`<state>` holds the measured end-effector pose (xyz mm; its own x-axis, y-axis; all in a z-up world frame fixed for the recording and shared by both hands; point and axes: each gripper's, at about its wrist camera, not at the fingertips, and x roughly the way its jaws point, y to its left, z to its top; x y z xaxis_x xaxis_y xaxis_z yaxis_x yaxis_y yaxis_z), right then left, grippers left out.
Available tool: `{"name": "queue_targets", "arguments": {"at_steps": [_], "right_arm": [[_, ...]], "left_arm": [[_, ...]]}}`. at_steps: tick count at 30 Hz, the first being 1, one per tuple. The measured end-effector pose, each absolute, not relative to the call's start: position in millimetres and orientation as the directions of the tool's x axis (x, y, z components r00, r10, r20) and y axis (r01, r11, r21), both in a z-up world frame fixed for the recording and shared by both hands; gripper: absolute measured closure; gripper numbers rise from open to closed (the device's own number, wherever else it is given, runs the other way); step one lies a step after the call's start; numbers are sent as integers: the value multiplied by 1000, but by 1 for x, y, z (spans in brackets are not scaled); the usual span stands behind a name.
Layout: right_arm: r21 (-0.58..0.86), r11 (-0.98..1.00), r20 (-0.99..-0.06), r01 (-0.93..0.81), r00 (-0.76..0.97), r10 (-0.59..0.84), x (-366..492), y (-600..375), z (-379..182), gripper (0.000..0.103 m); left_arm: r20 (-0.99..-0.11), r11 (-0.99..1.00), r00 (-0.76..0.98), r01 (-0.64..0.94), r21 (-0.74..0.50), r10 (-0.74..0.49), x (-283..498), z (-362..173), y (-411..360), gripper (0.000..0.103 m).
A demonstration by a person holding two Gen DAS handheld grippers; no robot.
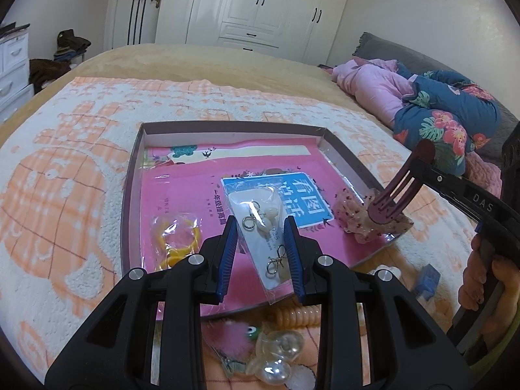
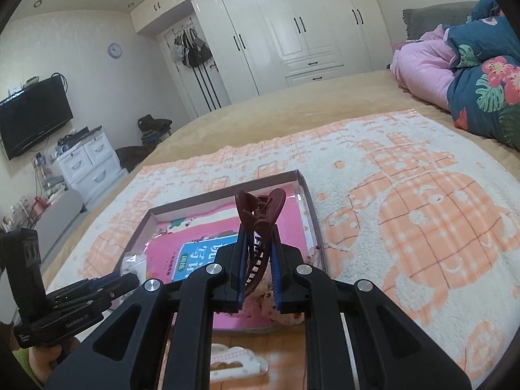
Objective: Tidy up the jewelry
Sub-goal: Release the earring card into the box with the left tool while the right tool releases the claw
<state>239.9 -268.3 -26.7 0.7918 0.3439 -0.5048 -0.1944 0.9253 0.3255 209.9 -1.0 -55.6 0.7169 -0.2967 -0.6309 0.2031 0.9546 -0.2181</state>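
A shallow brown-rimmed box lined with pink paper lies on the bed. My left gripper is open, its blue pads on either side of a clear bag of pearl earrings that lies in the box. My right gripper is shut on a dark red claw hair clip, held over the box's right side above a frilly pink scrunchie. The clip also shows in the left wrist view. A yellow hair tie in a bag lies in the box at the left.
Loose items lie on the blanket in front of the box: a coiled tan hair tie, a pink fluffy clip, clear pearl ornaments, a small blue box, a white hair clip. Bedding is piled at the right.
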Motion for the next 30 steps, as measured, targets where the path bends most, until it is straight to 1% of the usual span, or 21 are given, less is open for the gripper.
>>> {"name": "queue_targets", "arguments": {"at_steps": [11, 24, 27, 30], "right_arm": [[332, 917, -576, -222, 722, 383, 262, -250, -46, 90], [362, 905, -655, -225, 629, 419, 254, -237, -67, 90], [367, 906, -666, -213, 619, 415, 252, -239, -68, 89], [363, 913, -684, -188, 612, 398, 250, -243, -71, 86]], "left_arm": [[-649, 959, 707, 187, -213, -282, 220, -65, -1, 81], [-654, 962, 706, 171, -215, -272, 226, -71, 2, 81], [-656, 962, 705, 168, -215, -270, 227, -72, 3, 81], [-657, 962, 704, 167, -217, -270, 225, -73, 4, 81]]}}
